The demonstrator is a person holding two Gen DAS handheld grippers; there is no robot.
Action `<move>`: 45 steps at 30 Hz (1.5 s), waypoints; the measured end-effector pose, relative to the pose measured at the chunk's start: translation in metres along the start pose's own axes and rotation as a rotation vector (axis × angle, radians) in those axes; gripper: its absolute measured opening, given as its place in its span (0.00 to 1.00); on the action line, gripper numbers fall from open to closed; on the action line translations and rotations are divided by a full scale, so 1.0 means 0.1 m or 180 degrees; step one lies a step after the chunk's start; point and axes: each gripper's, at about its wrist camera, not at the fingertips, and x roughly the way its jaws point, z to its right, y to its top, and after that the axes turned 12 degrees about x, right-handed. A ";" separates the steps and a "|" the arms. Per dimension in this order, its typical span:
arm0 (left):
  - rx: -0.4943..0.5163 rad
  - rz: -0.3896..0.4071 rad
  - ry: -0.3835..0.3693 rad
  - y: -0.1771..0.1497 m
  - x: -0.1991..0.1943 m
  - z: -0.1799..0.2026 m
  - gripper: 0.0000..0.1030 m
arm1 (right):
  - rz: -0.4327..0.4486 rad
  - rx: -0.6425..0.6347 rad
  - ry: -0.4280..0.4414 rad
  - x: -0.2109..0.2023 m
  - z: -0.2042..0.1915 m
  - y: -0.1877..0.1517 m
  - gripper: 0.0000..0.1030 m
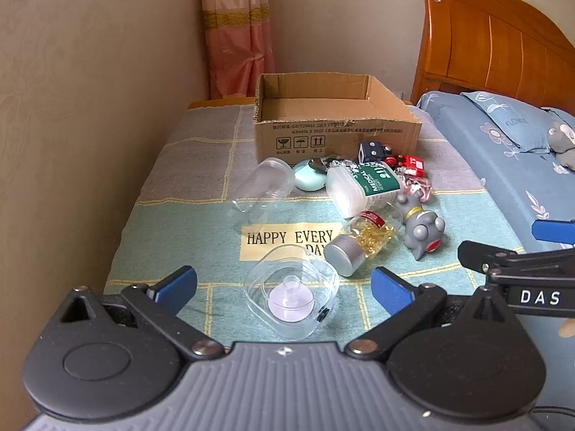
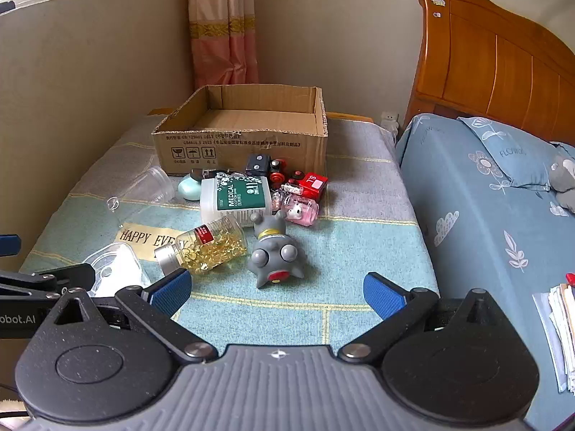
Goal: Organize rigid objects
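Clutter lies mid-cloth before the far box: left to right, jar, clear case, pill bottle, grey toy. Left gripper and right gripper both gape wide, empty.

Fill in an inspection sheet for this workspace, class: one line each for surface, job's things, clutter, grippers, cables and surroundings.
Surface: checked blue-grey blanket printed HAPPY EVERY DAY.
Job's things: open brown cardboard box, nothing seen inside; clear square plastic case, capsule bottle with silver cap, white MEDICAL cotton tub, grey big-eyed toy animal, clear plastic jar, pale green round case, pink clear box, red and black toy pieces, all loose in front of the box.
Clutter: paper stack at right edge.
Grippers: left gripper and right gripper open, holding nothing.
Cables: nothing seen.
Surroundings: beige wall, pink curtain, wooden headboard, blue floral bedding.
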 end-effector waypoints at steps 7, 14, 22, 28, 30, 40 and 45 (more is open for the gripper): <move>0.0003 -0.0005 -0.0010 0.00 -0.01 0.00 0.99 | 0.0008 0.0007 -0.0002 0.00 0.00 -0.01 1.00; 0.0007 0.0009 -0.0018 -0.01 -0.01 0.01 0.99 | 0.0013 0.0005 0.0000 0.00 0.00 -0.01 1.00; 0.0004 0.0009 -0.0032 -0.01 0.00 0.00 0.99 | 0.0020 0.0000 0.0000 -0.01 0.00 -0.01 1.00; 0.0009 0.0007 -0.0036 -0.01 0.00 0.01 0.99 | 0.0024 0.0006 0.0003 -0.01 0.00 0.00 1.00; 0.0007 0.0010 -0.0037 -0.01 -0.01 0.01 0.99 | 0.0025 0.0006 0.0003 -0.02 0.00 0.01 1.00; 0.0025 0.0012 -0.0050 -0.01 -0.01 0.02 0.99 | 0.0037 -0.0008 0.0009 -0.03 0.00 0.01 1.00; 0.0043 0.0038 -0.0089 -0.01 -0.01 0.03 0.99 | 0.0038 -0.0008 0.0009 -0.04 0.00 0.01 1.00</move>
